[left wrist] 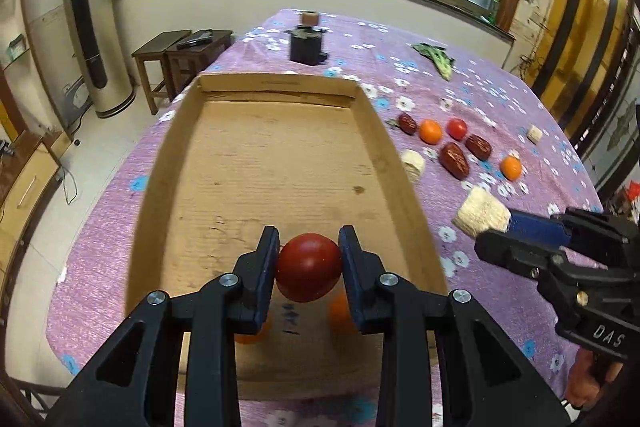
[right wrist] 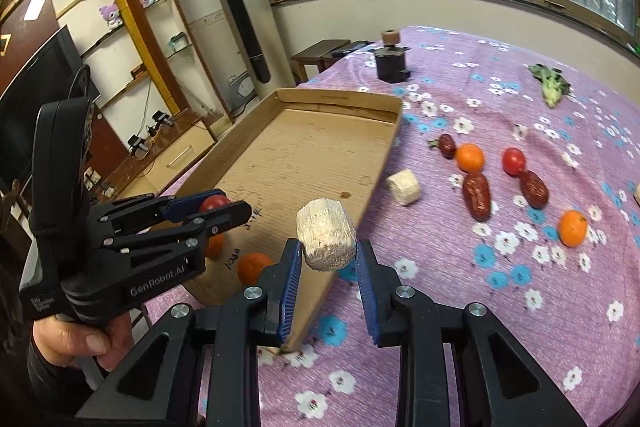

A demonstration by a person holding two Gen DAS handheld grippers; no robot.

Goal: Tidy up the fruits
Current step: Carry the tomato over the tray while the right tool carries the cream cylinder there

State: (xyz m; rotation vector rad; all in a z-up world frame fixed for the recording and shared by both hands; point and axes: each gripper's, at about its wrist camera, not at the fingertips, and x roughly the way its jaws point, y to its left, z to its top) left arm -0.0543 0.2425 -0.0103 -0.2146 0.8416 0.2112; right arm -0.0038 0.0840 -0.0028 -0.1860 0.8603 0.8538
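Your left gripper (left wrist: 309,269) has its fingers (left wrist: 267,267) clenched on a red tomato (left wrist: 308,267), held above the near end of the cardboard tray (left wrist: 400,163). Under it, two oranges lie on the tray floor: one (left wrist: 251,337) at about 7 o'clock of the tomato, the other (left wrist: 340,317) at about 5 o'clock, both partly hidden by the fingers.

Your right gripper (right wrist: 329,263) is grasping a pale corn-cob chunk (right wrist: 326,235) between its blue-padded fingers (right wrist: 292,267), above the tray's right wall near its front corner. In the left wrist view that gripper (left wrist: 496,233) comes in from 3 o'clock with the same chunk (left wrist: 482,217) at its tip.

On the purple flowered cloth of the counter (right wrist: 500,327), at 1 to 2 o'clock of the right gripper, the loose pieces are spread out: a second cob chunk (right wrist: 404,186) just beside the tray's right wall, a small jujube (right wrist: 447,145) touching an orange (right wrist: 470,157), a small tomato (right wrist: 513,161) touching a larger jujube (right wrist: 534,189), another large jujube (right wrist: 477,195) between them, and a further orange (right wrist: 573,227) well apart at 3 o'clock. A green leafy vegetable (right wrist: 550,87) lies far off at 1 o'clock, and a dark cylindrical holder (right wrist: 391,63) stands beyond the tray's far end at 12 o'clock.
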